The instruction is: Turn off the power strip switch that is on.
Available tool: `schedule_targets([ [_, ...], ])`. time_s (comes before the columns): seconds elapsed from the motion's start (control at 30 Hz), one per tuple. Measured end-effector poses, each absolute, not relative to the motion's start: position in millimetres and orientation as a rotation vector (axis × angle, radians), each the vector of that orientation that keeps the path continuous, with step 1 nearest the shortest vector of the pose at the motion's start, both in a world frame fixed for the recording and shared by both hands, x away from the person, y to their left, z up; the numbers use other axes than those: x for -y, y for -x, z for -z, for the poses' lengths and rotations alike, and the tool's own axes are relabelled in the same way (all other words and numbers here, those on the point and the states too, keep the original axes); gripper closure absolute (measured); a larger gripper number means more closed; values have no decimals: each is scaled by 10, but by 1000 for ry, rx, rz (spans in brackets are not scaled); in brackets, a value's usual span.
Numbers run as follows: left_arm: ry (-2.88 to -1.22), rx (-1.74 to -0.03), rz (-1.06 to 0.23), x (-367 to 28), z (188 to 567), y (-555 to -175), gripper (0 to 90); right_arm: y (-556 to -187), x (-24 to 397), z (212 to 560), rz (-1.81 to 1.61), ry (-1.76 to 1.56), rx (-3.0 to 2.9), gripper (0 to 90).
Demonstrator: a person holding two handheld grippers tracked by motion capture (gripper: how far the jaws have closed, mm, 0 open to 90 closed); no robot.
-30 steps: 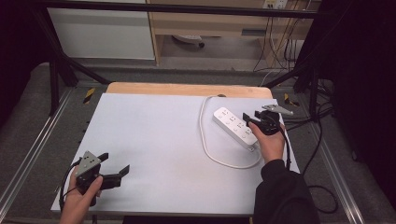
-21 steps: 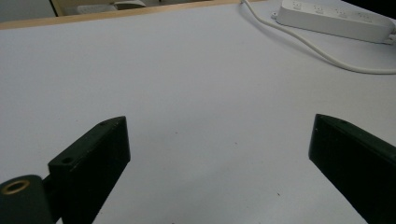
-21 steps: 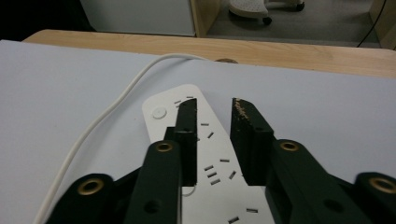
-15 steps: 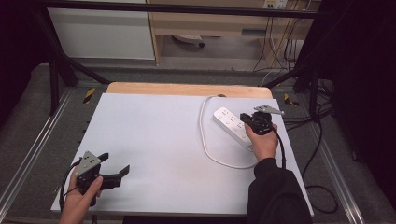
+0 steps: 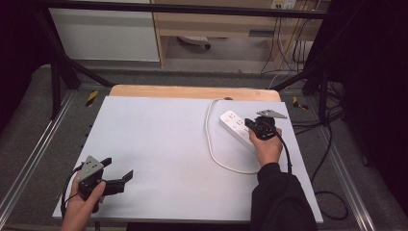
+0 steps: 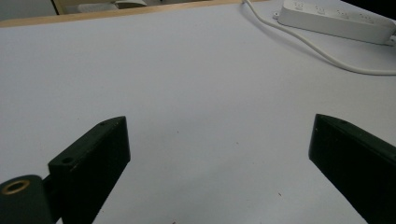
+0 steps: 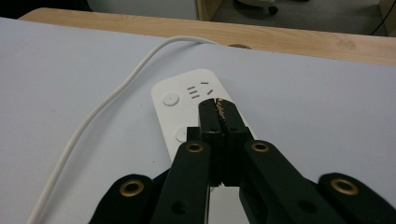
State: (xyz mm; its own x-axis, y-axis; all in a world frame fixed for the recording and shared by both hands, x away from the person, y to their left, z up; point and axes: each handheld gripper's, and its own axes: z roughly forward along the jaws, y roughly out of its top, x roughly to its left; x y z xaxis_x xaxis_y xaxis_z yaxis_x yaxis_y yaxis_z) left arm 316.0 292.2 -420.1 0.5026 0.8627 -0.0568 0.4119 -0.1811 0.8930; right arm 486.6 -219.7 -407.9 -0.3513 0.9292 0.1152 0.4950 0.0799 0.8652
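A: How is the right gripper (image 7: 218,105) set?

B: Its jaws have just been closing and are now pressed together with nothing between them. The tips are poised over the strip (image 7: 189,105), beside one of its round buttons (image 7: 171,99); whether the strip is touched cannot be told.

A: And the strip's place?

B: It lies flat at the table's right side, toward the far edge, angled, seen from above at (image 5: 236,126). Its cord (image 5: 211,144) loops toward the person and back behind the right hand (image 5: 266,147).

A: What could go wrong?

B: If a button is to be pressed, the blunt closed tips could slide off the smooth housing, and the light strip could be shoved sideways or turned, since nothing pins it down. A push toward the right would carry it nearer the table (image 5: 159,130) edge. The cord could also be snagged by the sleeve or by the gripper's own cable and the strip dragged.

A: Room to move?

B: Plenty is left to the left: the middle of the table is bare. To the right and far side the edge is near, so little margin is given there.

A: The left gripper (image 5: 119,174)?

B: It is held spread wide and empty at the near left corner, well apart from the strip.
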Motion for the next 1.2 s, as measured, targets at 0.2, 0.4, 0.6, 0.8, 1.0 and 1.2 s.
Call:
schedule_targets([
  [0.2, -1796, -1071, -602, -2925, 4196, -3164, 52, -4878, 2095, 4136, -1197, -1411, -1909, 900],
  [0.4, -1798, -1069, -596, -2914, 4203, -3174, 53, -4886, 2050, 4192, -1171, -1422, -1901, 900],
  [0.6, -1796, -1069, -599, -2922, 4198, -3163, 53, -4872, 2057, 4231, -1113, -1434, -1913, 900],
  [0.8, -1798, -1069, -598, -2927, 4199, -3162, 53, -4818, 2114, 4269, -1108, -1457, -1887, 900],
  [1.0, -1799, -1070, -599, -2926, 4200, -3161, 53, -4790, 2147, 4306, -1122, -1451, -1882, 900],
  [1.2, -1803, -1065, -592, -2922, 4205, -3163, 53, -4776, 2157, 4357, -1120, -1467, -1878, 900],
])
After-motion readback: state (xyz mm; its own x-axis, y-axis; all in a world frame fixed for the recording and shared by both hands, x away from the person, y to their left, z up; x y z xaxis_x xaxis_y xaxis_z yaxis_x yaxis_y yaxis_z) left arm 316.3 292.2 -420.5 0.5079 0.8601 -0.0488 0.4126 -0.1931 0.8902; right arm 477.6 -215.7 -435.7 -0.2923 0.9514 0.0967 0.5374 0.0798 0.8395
